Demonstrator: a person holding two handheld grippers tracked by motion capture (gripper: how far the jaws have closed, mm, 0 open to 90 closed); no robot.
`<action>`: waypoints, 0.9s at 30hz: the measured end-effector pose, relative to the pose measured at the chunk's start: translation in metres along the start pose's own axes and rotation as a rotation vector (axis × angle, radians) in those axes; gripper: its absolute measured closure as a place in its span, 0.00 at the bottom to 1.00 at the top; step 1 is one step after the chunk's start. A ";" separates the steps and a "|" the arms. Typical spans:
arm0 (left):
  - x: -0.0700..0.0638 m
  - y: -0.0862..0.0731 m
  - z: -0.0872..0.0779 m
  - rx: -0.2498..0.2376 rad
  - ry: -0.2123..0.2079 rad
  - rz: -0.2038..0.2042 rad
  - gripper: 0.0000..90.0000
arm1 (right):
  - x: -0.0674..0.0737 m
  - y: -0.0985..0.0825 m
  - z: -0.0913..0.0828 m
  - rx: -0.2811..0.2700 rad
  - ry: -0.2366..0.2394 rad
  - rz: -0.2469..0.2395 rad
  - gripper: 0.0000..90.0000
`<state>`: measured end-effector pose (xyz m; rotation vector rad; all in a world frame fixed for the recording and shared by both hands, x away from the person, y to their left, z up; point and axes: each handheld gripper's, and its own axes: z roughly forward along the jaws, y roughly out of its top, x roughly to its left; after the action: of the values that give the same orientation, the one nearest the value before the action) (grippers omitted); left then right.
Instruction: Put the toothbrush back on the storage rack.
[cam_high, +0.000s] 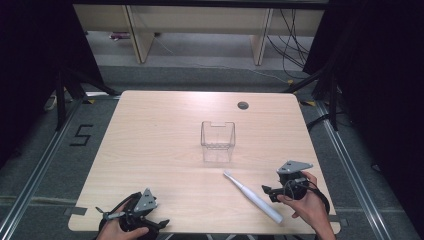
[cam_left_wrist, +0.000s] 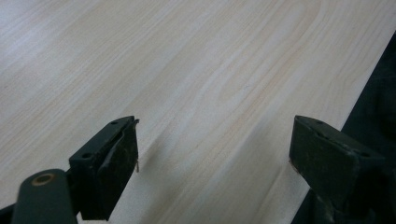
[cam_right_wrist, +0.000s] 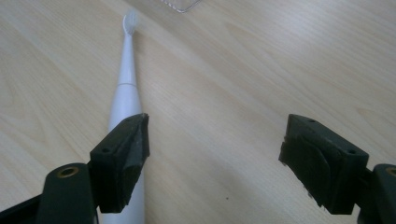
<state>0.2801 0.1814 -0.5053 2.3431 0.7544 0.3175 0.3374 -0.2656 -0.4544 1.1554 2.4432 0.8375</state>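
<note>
The right gripper (cam_right_wrist: 215, 154) has its jaws wide open, and nothing is between them. It holds nothing. In the right gripper view, the toothbrush (cam_right_wrist: 125, 93) lies on the table (cam_right_wrist: 261, 70) just beside the left jaw, on its outer side; the handle passes behind this jaw and the brush head points away, ahead of the jaws. I cannot tell if the jaw touches the handle or is only above it. Far ahead of the jaws, a corner of the clear box (cam_right_wrist: 180, 4) is at the top edge of this view.

The left gripper (cam_left_wrist: 215, 154) also has its jaws wide open and it holds nothing. Between them, and ahead of them, there is bare wood of the table, and the table edge runs beside the right jaw.

The high view gives what the gripper views do not: the whole box (cam_high: 218, 141) stands upright near the middle of the table, and the toothbrush (cam_high: 252, 195) lies between the box and the right gripper (cam_high: 272, 192), with its head toward the box. The left gripper (cam_high: 132, 217) is at the near edge of the table, well apart from the toothbrush, held in a hand (cam_high: 117, 230).
</note>
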 end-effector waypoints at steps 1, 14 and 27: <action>0.000 0.000 0.000 -0.001 0.001 0.001 0.17 | 0.002 0.004 0.002 0.000 0.004 -0.021 0.24; -0.001 0.000 0.000 -0.002 -0.002 0.002 0.17 | 0.024 0.027 0.014 0.045 0.068 -0.100 0.31; -0.001 0.000 0.000 0.003 -0.004 0.007 0.17 | 0.037 0.025 0.030 0.195 0.118 -0.204 0.52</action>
<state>0.2793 0.1808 -0.5051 2.3488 0.7447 0.3146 0.3438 -0.2127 -0.4637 0.9193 2.7340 0.6344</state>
